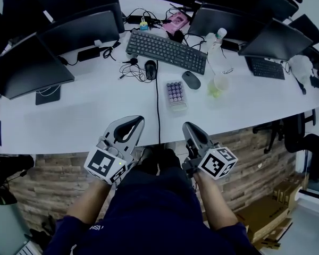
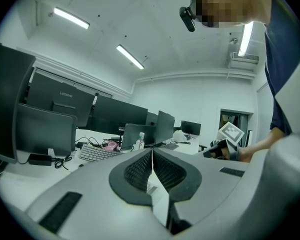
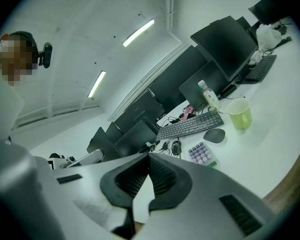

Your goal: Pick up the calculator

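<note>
Left tool (image 1: pixel 134 121), right tool (image 1: pixel 189 126) (both shut): calculator (image 1: pixel 175 95) lies lengthwise away.

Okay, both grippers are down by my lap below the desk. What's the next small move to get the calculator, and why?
Probably raise the right gripper forward over the table edge toward the calculator, opening its fingers on the way. The calculator lies flat just ahead of that gripper, and the fingers are shut with nothing between them, so they can't take it yet.
</note>
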`<action>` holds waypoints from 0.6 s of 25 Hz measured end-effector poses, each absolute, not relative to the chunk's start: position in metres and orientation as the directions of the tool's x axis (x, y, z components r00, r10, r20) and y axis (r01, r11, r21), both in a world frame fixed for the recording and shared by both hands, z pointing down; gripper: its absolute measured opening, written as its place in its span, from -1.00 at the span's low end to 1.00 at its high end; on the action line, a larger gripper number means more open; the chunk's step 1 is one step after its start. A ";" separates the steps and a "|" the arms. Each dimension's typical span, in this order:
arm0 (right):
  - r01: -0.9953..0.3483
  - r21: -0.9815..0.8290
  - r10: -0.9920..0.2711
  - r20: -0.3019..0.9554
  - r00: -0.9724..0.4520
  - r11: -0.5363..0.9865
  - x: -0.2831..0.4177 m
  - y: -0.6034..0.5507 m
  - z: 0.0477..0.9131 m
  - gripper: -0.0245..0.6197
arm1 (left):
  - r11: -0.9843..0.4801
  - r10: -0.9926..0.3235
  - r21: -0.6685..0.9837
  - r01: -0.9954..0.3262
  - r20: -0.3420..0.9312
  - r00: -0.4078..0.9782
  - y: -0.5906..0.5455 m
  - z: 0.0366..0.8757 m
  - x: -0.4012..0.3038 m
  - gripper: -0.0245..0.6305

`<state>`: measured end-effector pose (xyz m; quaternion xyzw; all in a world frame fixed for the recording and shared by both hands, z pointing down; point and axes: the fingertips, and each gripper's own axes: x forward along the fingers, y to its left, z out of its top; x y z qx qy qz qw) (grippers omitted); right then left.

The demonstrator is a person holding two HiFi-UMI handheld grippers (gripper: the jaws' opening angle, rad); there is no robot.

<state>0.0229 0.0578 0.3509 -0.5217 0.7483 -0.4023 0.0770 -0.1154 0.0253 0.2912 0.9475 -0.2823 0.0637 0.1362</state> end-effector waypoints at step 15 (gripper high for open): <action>-0.702 -0.706 -0.788 0.379 -0.485 0.093 0.051 0.023 0.401 -0.91 | -0.751 -0.549 0.238 -0.616 0.292 0.783 -0.010 0.332 -0.091 -0.83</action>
